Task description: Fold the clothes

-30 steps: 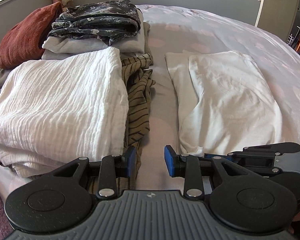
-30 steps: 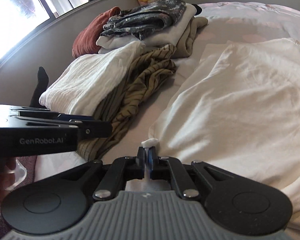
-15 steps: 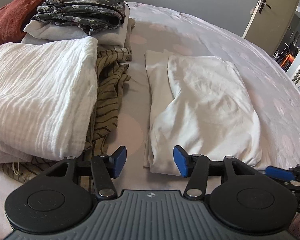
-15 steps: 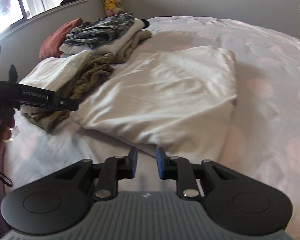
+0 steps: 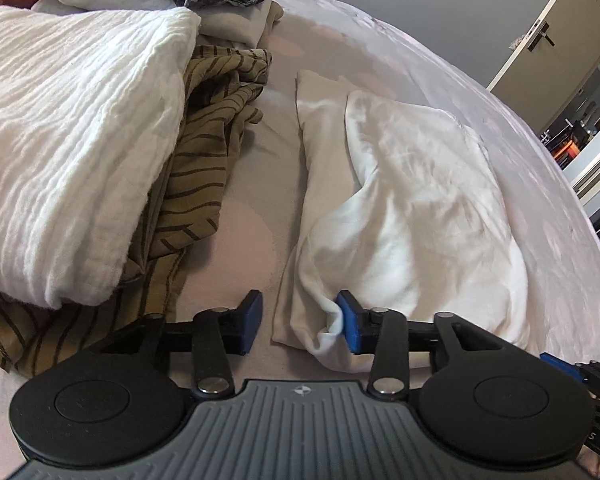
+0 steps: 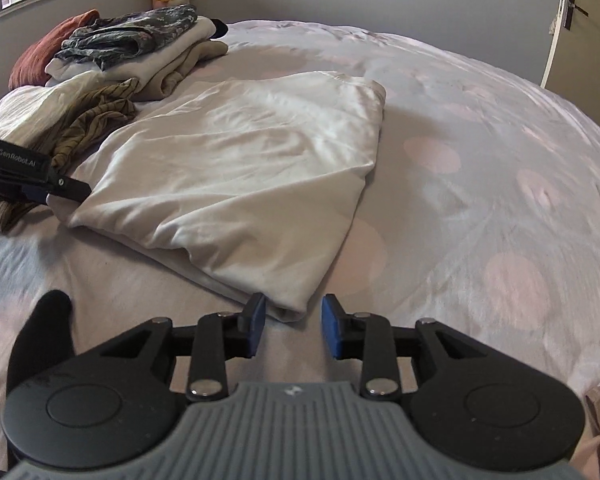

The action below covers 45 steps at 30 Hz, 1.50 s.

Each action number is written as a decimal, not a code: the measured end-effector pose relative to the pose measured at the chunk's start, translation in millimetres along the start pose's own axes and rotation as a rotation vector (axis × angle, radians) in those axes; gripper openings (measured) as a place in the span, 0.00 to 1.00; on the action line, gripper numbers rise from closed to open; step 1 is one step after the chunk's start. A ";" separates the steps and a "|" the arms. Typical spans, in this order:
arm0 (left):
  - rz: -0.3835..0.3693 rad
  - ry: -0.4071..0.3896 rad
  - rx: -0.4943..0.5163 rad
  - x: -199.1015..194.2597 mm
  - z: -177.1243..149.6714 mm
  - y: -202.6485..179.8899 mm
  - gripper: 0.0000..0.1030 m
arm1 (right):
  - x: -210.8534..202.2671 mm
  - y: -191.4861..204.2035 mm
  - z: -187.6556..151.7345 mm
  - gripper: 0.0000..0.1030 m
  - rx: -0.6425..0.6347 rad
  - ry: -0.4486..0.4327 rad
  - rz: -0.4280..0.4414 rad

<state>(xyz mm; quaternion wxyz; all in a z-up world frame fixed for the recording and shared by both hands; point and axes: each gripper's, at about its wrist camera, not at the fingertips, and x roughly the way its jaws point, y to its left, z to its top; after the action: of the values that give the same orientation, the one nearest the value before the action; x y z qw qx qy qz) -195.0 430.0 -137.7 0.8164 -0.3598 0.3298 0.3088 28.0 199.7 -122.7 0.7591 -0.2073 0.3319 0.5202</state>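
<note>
White folded garment lying on our bed, we are holding left gripper and right gripper wide at its near corners, gripping nothing.

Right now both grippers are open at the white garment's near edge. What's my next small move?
Probably close both: the left gripper and right gripper each stand open around a near corner of the white garment, which lies half-folded on the bed. Then lift to fold it again.
</note>
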 end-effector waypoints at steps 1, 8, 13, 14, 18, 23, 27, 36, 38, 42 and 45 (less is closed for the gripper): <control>-0.005 0.002 -0.012 0.7 -0.2 0.2 0.15 | 3.2 -3.0 0.5 0.26 0.022 0.010 0.016; 0.061 -0.038 0.005 -13.0 4.0 -6.9 0.04 | -15.2 -1.4 0.8 0.05 0.020 -0.023 -0.019; 0.119 -0.001 0.050 1.0 3.7 -7.0 0.03 | 2.4 -7.6 -4.0 0.03 0.037 0.080 -0.018; 0.130 -0.002 0.064 1.2 3.4 -8.2 0.04 | 5.1 -10.4 -4.0 0.03 0.052 0.089 -0.011; 0.166 -0.016 0.102 -12.5 5.6 -12.0 0.15 | -1.2 -12.3 -4.1 0.02 0.053 0.119 -0.043; 0.187 -0.052 0.150 -34.9 14.5 -20.1 0.18 | -15.6 -31.8 1.7 0.09 0.153 0.093 -0.051; 0.134 -0.104 0.208 -33.6 41.3 -36.3 0.38 | -13.8 -44.5 20.8 0.28 0.179 0.045 -0.033; 0.061 -0.115 0.331 38.5 103.1 -65.6 0.41 | 29.5 -73.2 79.6 0.30 0.162 -0.055 -0.078; 0.054 -0.119 0.343 50.5 108.8 -67.2 0.41 | 42.6 -79.1 92.1 0.30 0.169 -0.067 -0.079; 0.039 -0.129 0.363 72.1 118.7 -69.2 0.41 | 69.6 -85.7 113.7 0.30 0.154 -0.070 -0.080; 0.028 -0.136 0.377 88.3 126.1 -70.7 0.41 | 86.7 -88.9 123.7 0.30 0.139 -0.066 -0.081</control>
<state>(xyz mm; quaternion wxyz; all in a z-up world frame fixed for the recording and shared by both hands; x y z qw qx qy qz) -50.4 514.4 -111.7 0.8852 -0.1742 0.3310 0.2766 166.8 304.8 -102.0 0.8026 -0.1500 0.3335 0.4713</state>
